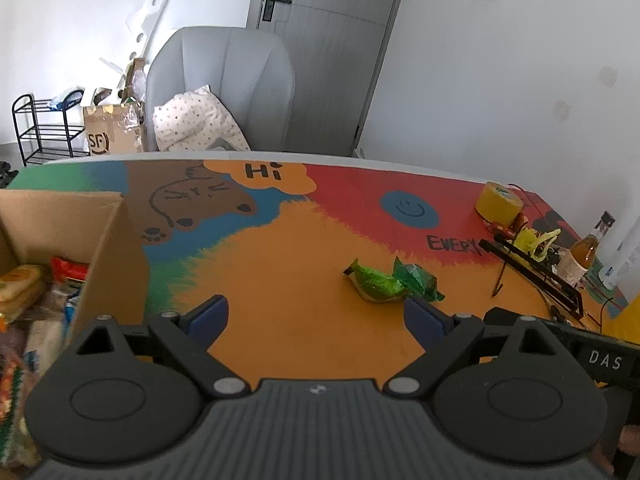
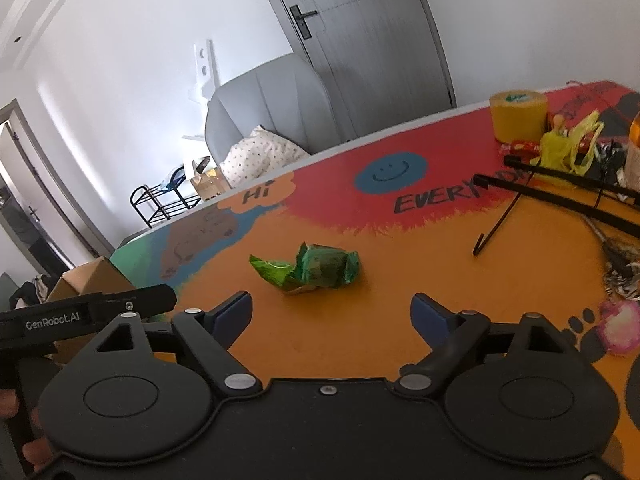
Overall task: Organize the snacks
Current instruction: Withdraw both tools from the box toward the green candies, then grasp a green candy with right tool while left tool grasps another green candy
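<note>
A white-walled room with a grey door (image 1: 320, 52) and a grey armchair (image 1: 224, 88) holding a spotted pillow (image 1: 196, 124) lies behind a brightly painted table (image 1: 288, 264), its top marked with a cartoon bear, a "Hi" bubble and a blue smiley. Two green-wrapped snacks sit on the orange patch near the middle of the table: a light green snack (image 1: 376, 284) touching a darker green snack (image 1: 416, 280) beside it. The left claw (image 1: 316, 316) hangs low over the table with its blue-padded fingers spread wide and nothing between them; the snacks lie just beyond its right finger. The right claw (image 2: 332, 312) is likewise spread wide and empty, with the light green wrapper (image 2: 276, 272) and the darker one (image 2: 328, 266) lying just ahead of the gap. At the table's left edge stands an open cardboard box (image 1: 104, 240) already holding assorted packets (image 1: 28, 288). Toward the right end are a roll of yellow tape (image 1: 500, 202), a crumpled yellow bag (image 1: 534, 242), a black folding stand (image 1: 532, 272) and a glass bottle (image 1: 588, 252). A black shoe rack (image 1: 44, 132) and a taped carton (image 1: 114, 132) stand on the floor beyond.
</note>
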Demonstrator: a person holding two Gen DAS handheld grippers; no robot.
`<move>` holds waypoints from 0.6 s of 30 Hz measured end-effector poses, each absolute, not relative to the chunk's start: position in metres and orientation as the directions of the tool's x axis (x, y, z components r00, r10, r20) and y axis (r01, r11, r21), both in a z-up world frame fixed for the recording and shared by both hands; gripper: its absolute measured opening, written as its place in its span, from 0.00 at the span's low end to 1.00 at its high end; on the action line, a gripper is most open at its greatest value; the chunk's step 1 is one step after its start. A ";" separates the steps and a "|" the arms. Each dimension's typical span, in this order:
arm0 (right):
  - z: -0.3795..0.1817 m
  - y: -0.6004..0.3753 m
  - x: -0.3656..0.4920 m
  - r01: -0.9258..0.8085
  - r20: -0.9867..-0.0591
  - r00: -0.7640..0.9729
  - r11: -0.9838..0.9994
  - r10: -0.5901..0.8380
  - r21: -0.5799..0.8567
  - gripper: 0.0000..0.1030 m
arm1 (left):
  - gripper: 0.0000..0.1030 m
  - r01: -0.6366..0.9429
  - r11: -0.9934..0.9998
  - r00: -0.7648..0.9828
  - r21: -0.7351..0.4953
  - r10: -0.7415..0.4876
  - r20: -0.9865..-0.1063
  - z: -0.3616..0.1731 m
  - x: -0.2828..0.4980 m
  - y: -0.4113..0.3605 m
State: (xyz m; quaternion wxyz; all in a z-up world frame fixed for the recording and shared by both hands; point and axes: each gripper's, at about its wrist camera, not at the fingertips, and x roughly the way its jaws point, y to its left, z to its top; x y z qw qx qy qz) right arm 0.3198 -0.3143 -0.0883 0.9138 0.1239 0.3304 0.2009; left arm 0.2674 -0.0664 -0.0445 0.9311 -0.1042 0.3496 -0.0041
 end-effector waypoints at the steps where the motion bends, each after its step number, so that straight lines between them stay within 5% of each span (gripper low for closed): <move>1: -0.091 -0.314 0.324 -0.283 -0.560 0.696 0.888 0.449 0.361 0.83 | 0.91 -0.068 0.978 0.755 -0.198 -0.079 -0.651 -0.047 0.270 -0.067; 12: -0.114 -0.308 0.364 -0.252 -0.582 0.669 0.878 0.463 0.408 0.71 | 0.79 -0.074 0.973 0.737 -0.217 -0.094 -0.670 -0.072 0.306 -0.074; 18: -0.110 -0.300 0.380 -0.266 -0.574 0.666 0.871 0.476 0.414 0.71 | 0.61 -0.068 0.973 0.731 -0.223 -0.103 -0.675 -0.076 0.322 -0.080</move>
